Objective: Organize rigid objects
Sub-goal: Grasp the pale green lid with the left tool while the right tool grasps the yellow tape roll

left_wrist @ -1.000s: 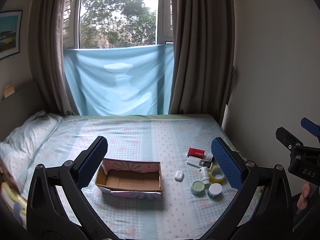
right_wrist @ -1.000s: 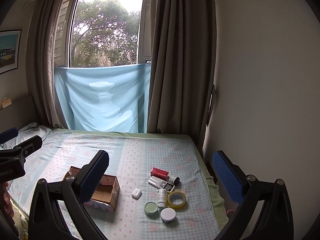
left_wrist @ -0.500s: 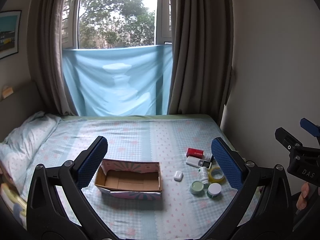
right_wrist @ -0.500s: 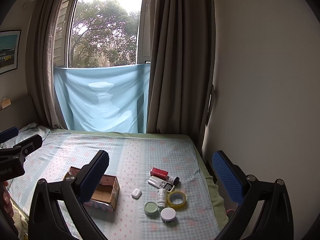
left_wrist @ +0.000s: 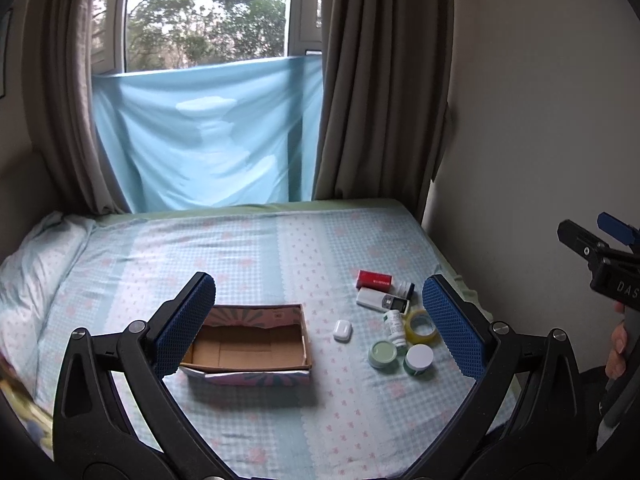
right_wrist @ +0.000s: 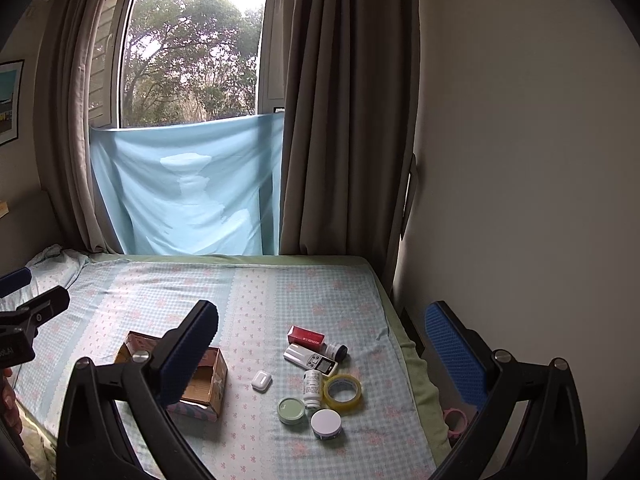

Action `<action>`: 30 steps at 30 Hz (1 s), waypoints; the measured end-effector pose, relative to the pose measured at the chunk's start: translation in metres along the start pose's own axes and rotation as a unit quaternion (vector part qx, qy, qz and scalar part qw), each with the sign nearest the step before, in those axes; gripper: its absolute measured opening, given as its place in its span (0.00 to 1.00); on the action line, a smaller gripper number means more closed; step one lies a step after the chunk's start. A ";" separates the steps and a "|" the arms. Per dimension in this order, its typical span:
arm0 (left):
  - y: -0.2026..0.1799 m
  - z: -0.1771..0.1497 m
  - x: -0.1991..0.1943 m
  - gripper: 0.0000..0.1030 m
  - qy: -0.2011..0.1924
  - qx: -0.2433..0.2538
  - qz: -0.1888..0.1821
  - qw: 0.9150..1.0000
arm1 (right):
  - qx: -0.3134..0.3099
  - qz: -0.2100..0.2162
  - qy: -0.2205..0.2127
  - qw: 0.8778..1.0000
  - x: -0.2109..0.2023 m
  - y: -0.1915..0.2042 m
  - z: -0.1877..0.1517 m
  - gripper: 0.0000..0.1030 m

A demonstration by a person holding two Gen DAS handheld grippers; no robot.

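An open cardboard box point(left_wrist: 248, 344) point(right_wrist: 200, 380) with nothing in it lies on the bed. Right of it sit a white earbud case point(left_wrist: 342, 330) point(right_wrist: 261, 381), a red box point(left_wrist: 374, 279) point(right_wrist: 306, 336), a white remote point(left_wrist: 382, 301) point(right_wrist: 311, 358), a small white bottle point(left_wrist: 394, 322) point(right_wrist: 313, 388), a yellow tape roll point(left_wrist: 420, 326) point(right_wrist: 342, 392), a green-lidded jar point(left_wrist: 383, 353) point(right_wrist: 291, 410) and a white-lidded jar point(left_wrist: 419, 358) point(right_wrist: 326, 423). My left gripper point(left_wrist: 320, 326) hangs open above the bed. My right gripper point(right_wrist: 322, 354) is open too, held high over the items.
The bed point(left_wrist: 280, 248) meets a wall on the right and curtains with a blue cloth point(left_wrist: 208, 136) at the far end. A pillow point(left_wrist: 28, 272) lies at the left. A pink ring point(right_wrist: 456, 420) rests in the gap beside the mattress.
Both grippers have moved slightly forward and tipped down, so the box and items sit a little higher in view. Nothing on the bed has moved.
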State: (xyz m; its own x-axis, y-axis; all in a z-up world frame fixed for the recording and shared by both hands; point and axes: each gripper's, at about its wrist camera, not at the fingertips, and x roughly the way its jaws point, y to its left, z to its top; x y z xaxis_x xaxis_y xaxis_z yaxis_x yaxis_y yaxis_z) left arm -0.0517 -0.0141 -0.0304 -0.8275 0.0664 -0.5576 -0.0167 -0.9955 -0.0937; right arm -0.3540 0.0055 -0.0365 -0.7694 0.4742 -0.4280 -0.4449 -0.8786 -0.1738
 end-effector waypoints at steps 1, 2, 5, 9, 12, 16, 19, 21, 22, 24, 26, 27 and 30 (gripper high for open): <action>-0.002 -0.003 0.011 1.00 0.010 0.001 -0.005 1.000 | 0.003 -0.002 0.011 1.000 0.010 -0.005 0.000 1.00; -0.004 -0.006 0.022 1.00 0.021 0.002 -0.008 1.000 | 0.005 -0.003 0.020 1.000 0.020 -0.010 -0.001 1.00; -0.014 -0.017 0.060 1.00 0.057 0.006 -0.016 0.998 | 0.012 -0.004 0.053 0.999 0.055 -0.026 -0.006 1.00; -0.034 -0.036 0.119 1.00 0.114 0.026 -0.022 0.993 | 0.013 -0.004 0.097 0.995 0.111 -0.048 -0.020 1.00; -0.050 -0.052 0.167 1.00 0.158 0.036 -0.030 0.986 | 0.017 0.004 0.144 0.989 0.161 -0.062 -0.034 1.00; -0.076 -0.080 0.234 1.00 0.221 0.068 -0.041 0.972 | 0.016 0.018 0.213 0.977 0.231 -0.074 -0.066 1.00; -0.095 -0.106 0.283 1.00 0.267 0.090 -0.060 0.958 | 0.000 0.030 0.260 0.965 0.280 -0.076 -0.096 1.00; -0.108 -0.124 0.313 1.00 0.296 0.106 -0.068 0.947 | -0.010 0.037 0.293 0.955 0.310 -0.075 -0.118 1.00; -0.114 -0.134 0.327 1.00 0.309 0.113 -0.071 0.942 | -0.012 0.040 0.308 0.950 0.323 -0.075 -0.129 1.00; -0.123 -0.152 0.353 1.00 0.335 0.124 -0.075 0.931 | -0.011 0.049 0.338 0.940 0.349 -0.073 -0.152 1.00; -0.130 -0.170 0.377 1.00 0.360 0.131 -0.079 0.920 | -0.006 0.056 0.367 0.928 0.372 -0.070 -0.173 1.00; -0.133 -0.179 0.388 1.00 0.370 0.136 -0.081 0.916 | -0.004 0.058 0.380 0.923 0.384 -0.069 -0.184 1.00; -0.140 -0.203 0.418 1.00 0.393 0.153 -0.088 0.902 | 0.000 0.063 0.415 0.908 0.411 -0.065 -0.215 1.00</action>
State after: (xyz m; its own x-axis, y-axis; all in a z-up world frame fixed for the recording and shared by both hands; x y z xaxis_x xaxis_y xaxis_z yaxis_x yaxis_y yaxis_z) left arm -0.2809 0.1666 -0.4175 -0.1440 0.1336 -0.9805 -0.3639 -0.9286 -0.0731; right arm -0.5432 0.2454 -0.3919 -0.2040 0.1645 -0.9650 -0.3777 -0.9227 -0.0775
